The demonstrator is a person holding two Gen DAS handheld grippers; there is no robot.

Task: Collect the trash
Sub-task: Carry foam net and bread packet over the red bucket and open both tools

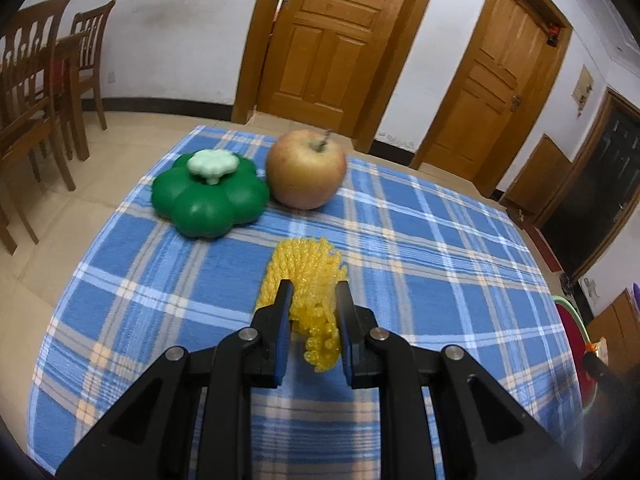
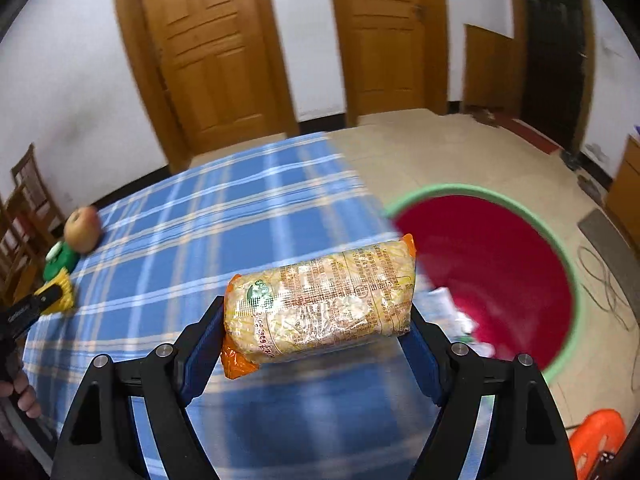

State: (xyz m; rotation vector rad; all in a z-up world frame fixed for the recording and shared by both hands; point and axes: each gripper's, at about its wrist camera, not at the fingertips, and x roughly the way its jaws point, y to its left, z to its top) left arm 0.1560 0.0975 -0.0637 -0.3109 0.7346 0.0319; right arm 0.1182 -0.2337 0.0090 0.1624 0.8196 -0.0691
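Overhead, blue plaid tablecloth (image 1: 420, 240) fills frame centre; wooden doors (image 1: 320, 40) behind. Left gripper (image 1: 314, 292) pinches yellow foam net (image 1: 304, 268), lower centre. Right gripper (image 2: 316, 312) clamps noodle packet (image 2: 320, 304); red basin (image 2: 500, 272) at right.

Table (image 1: 440, 240): stood in the foreground, with two doors (image 1: 328, 36) behind it and chairs (image 1: 36, 92) off to its left.
Apple (image 1: 306, 168): sat on the table toward the far side.
Flower-shaped lidded box (image 1: 210, 200): sat on the table, just left of the apple.
Foam net (image 1: 308, 276): lay on the table, nearer than the box and apple, between the left gripper (image 1: 314, 292) jaws.
Noodle packet (image 2: 320, 304): hung above the table's right part, crosswise between the right gripper (image 2: 316, 316) jaws.
Basin (image 2: 560, 248): sat on the floor, right of the table, with scraps in it.
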